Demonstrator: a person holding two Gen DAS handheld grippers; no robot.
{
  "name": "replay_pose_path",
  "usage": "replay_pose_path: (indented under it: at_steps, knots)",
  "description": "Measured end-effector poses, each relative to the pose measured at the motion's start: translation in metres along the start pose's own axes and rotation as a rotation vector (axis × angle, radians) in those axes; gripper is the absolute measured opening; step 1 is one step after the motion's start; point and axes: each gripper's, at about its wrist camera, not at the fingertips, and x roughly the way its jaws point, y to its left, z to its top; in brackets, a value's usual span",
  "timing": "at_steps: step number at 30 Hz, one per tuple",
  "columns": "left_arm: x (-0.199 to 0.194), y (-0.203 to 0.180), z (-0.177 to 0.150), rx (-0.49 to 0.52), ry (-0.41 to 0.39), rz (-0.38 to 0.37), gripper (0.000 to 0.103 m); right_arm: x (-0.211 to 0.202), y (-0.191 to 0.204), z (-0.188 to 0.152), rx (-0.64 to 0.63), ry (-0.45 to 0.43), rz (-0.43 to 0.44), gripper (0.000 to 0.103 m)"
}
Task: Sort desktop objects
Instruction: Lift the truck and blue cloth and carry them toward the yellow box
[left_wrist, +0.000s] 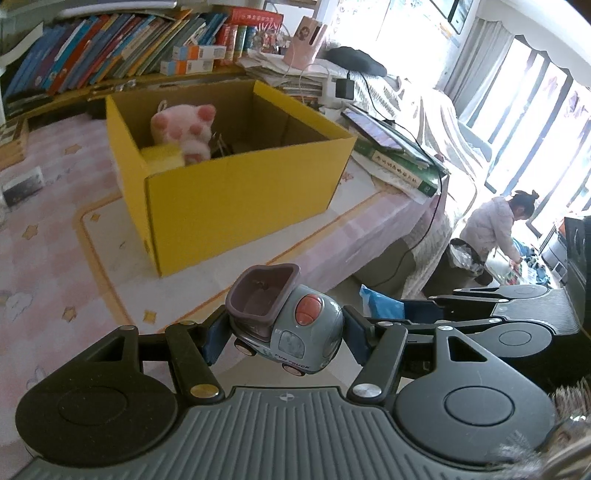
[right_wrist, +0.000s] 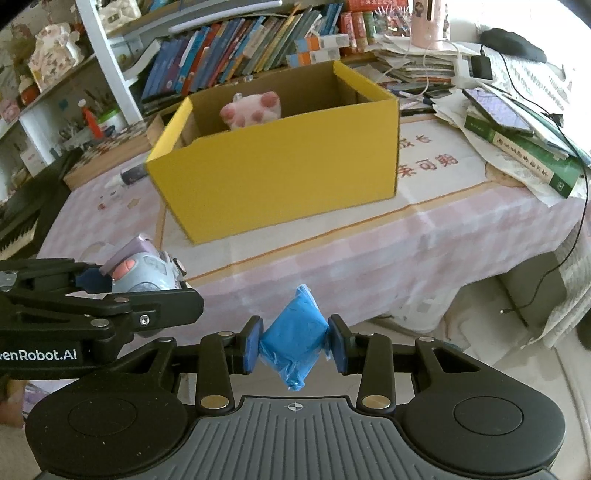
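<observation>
My left gripper (left_wrist: 282, 338) is shut on a grey toy truck (left_wrist: 295, 328) with a purple hopper, held in the air near the table's front edge; the truck also shows in the right wrist view (right_wrist: 144, 271). My right gripper (right_wrist: 294, 347) is shut on a blue packet (right_wrist: 293, 338), held off the table's front edge, to the right of the left gripper; the packet also shows in the left wrist view (left_wrist: 380, 302). An open yellow cardboard box (left_wrist: 236, 199) (right_wrist: 280, 177) stands on the table ahead. Inside it are a pink plush toy (left_wrist: 184, 129) (right_wrist: 251, 110) and a yellow item (left_wrist: 162, 157).
A pink checked tablecloth (right_wrist: 424, 236) covers the table. Books and a tablet (right_wrist: 517, 122) with cables are stacked at the right edge. A bookshelf (left_wrist: 110, 48) runs along the back. A small box (left_wrist: 22, 184) lies at the left. A person (left_wrist: 495, 225) crouches on the floor far right.
</observation>
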Motion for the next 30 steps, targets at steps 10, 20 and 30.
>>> replay_pose_path:
  at_steps: [10, 20, 30]
  knots:
    - [0.008, -0.015, 0.040, 0.018, -0.108, 0.059, 0.061, 0.002, -0.033, 0.041, -0.035, -0.079, 0.028, 0.038]
    - [0.008, -0.014, 0.101, 0.047, -0.259, 0.158, 0.061, 0.004, -0.037, 0.117, -0.152, -0.258, 0.073, 0.037]
    - [0.048, 0.007, 0.141, 0.074, -0.234, 0.277, 0.061, 0.050, -0.024, 0.160, -0.311, -0.256, 0.094, 0.037]
